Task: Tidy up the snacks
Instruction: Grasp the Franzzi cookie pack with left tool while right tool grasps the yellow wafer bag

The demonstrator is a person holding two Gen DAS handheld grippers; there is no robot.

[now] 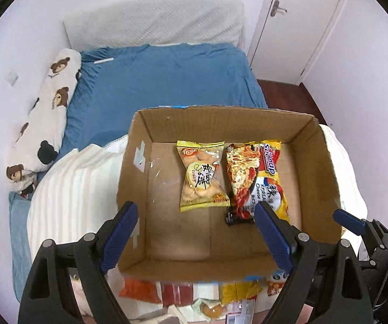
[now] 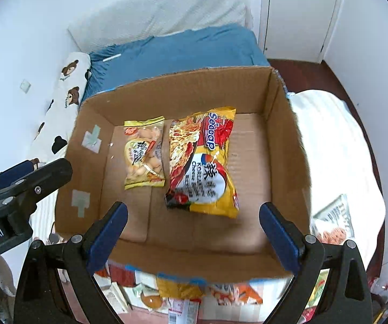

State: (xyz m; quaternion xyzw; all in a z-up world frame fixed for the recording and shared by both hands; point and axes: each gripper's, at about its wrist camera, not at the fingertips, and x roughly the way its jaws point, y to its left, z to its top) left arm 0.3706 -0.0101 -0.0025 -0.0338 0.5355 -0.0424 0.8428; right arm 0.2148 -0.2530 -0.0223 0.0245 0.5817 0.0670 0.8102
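Observation:
An open cardboard box (image 1: 318, 162) (image 2: 285, 140) rests on a white blanket. Inside lie a small yellow biscuit packet (image 1: 200, 175) (image 2: 144, 152) and, to its right, a yellow and red noodle packet (image 1: 258, 181) (image 2: 204, 162). My left gripper (image 1: 196, 232) hovers over the box's near edge, open, with nothing between its blue pads. My right gripper (image 2: 194, 233) hangs open and empty above the near wall too. Several loose snack packets (image 1: 194, 294) (image 2: 180, 289) lie in front of the box, below both grippers. In the right wrist view the left gripper's body (image 2: 18, 189) shows at the left.
A blue bedsheet (image 1: 167, 81) stretches behind the box. A bear-print pillow (image 1: 48, 116) lies along the left wall. The white blanket (image 2: 337, 148) bulges to the right, with another snack packet (image 2: 331, 221) on it. A white door (image 1: 296, 19) stands at the back right.

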